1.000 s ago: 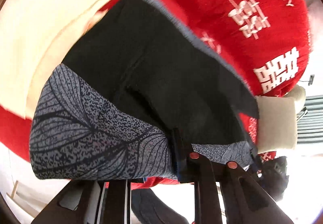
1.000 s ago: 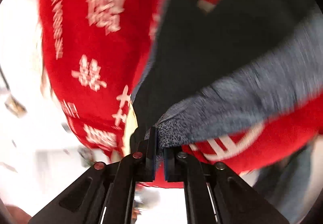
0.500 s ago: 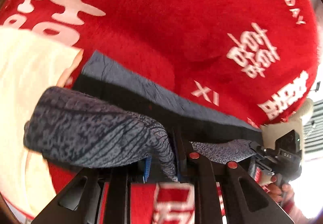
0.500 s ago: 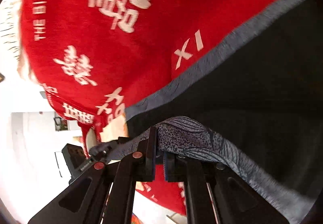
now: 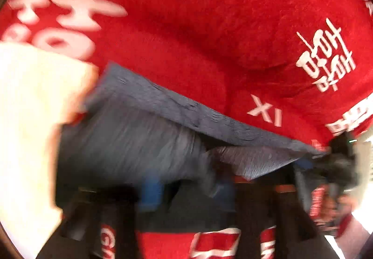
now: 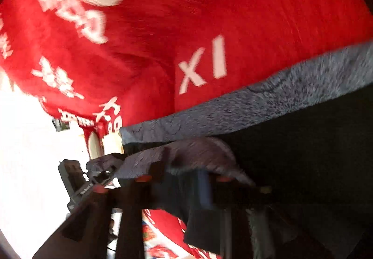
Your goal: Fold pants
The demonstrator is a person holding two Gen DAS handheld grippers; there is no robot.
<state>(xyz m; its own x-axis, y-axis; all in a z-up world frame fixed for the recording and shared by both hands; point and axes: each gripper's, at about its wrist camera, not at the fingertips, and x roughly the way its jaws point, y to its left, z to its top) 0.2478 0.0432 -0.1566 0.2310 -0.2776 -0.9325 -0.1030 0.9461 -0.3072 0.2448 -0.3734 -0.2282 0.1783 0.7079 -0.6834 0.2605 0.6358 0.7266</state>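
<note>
Left wrist view: we look down on the dark grey leaf-printed fabric pants [image 5: 144, 142], lying on a red plush blanket with white lettering [image 5: 209, 25]. Their upper layer is doubled over onto the lower, with the lower edge peeking out along the far side, so we judge one fold freshly laid. A cream cloth [image 5: 28, 119] sits beside them at the picture's left.

Our left gripper [image 5: 186, 191] has its jaws opening; cloth lies between them but the pads no longer pinch it. Blur hides finer detail.

Right wrist view: our right gripper [image 6: 179, 179] likewise has jaws opening over the folded edge, fabric bunched between them, unpinched. We read both releases as deliberate, each letting the carried edge settle on the layer beneath. The other handheld tool shows at that picture's left.
</note>
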